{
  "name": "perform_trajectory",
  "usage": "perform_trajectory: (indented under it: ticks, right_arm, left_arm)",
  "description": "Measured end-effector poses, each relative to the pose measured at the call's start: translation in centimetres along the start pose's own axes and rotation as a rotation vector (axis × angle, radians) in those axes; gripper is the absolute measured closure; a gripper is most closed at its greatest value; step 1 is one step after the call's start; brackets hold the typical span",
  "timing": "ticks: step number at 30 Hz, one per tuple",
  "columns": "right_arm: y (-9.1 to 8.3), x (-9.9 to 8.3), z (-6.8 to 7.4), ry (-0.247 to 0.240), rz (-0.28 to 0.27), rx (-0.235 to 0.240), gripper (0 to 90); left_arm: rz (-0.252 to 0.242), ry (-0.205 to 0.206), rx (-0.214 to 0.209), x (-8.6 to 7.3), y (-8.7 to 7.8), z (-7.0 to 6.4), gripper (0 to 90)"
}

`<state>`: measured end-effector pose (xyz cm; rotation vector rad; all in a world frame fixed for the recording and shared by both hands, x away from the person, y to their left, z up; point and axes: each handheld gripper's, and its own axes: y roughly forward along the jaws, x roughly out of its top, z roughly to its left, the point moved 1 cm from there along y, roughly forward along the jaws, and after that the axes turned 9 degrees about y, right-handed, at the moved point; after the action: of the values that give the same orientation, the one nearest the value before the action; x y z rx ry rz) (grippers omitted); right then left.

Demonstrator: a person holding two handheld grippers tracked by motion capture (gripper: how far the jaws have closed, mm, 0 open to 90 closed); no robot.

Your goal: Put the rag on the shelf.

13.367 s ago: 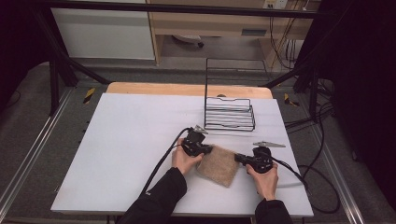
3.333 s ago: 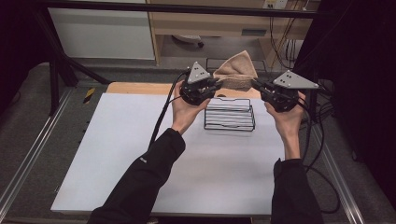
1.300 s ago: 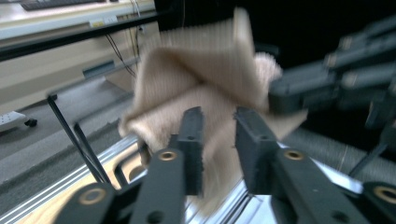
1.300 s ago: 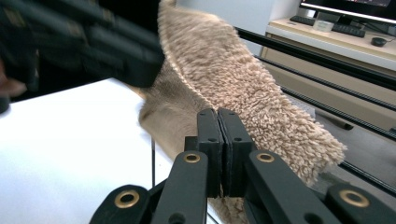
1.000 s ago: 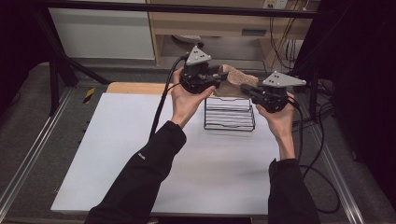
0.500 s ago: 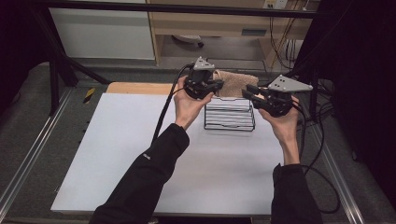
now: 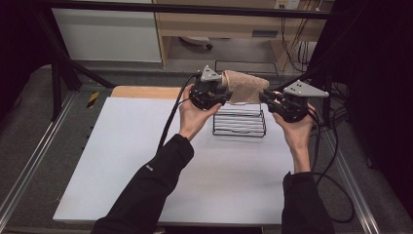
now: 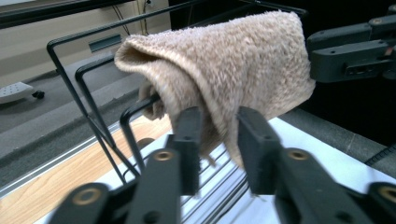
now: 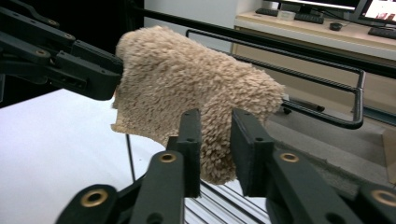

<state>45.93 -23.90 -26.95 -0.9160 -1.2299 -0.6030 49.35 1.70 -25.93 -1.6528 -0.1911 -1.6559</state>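
White table [image 7: 146,161] under a wire rack [image 7: 240,122]: the towel [image 7: 246,87], lower than a second ago, now drapes over the rack's top bar. Left gripper [image 7: 217,92] and right gripper [image 7: 272,99] have both released it, so hanging looks nearly done.

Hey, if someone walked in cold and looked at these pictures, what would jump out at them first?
A tan towel held up over the far side of the white table, draped over the top bar of a black wire rack. The left gripper and right gripper flank it, each with its jaws about an end of the towel.
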Motion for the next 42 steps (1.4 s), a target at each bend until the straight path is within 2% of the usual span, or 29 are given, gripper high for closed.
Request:
perform_trajectory:
  ticks: [5,9,16,23,29,39,42]
  right_arm:
    - [-0.8,-0.3,0.7,0.020,-0.010,0.011,60.4]
    - [-1.2,-0.9,1.1,0.034,0.007,0.003,49.7]
    - [-1.5,-2.4,1.2,0.084,0.019,0.003,31.7]
    - [-1.8,-4.3,1.4,0.133,0.049,0.028,15.2]
    - [-1.8,-6.4,1.8,0.163,0.079,0.048,7.6]
    - [-1.6,-10.4,2.9,0.183,0.172,0.082,1.9]
    - [-1.7,-11.6,3.0,0.209,0.184,0.098,1.8]
  left_arm:
    - [0.008,0.008,-0.006,-1.0,-1.4,0.0,54.5]
    - [0.022,0.018,-0.004,-2.3,-2.4,0.0,45.2]
    - [0.035,-0.007,-0.029,-5.4,-4.1,0.4,31.5]
    - [0.064,-0.042,-0.039,-10.0,-6.4,1.1,20.5]
    - [0.093,-0.079,-0.025,-14.5,-9.1,1.8,16.1]
    - [0.147,-0.144,0.027,-21.8,-13.9,3.1,13.5]
    - [0.159,-0.160,0.042,-23.5,-15.1,3.4,13.1]
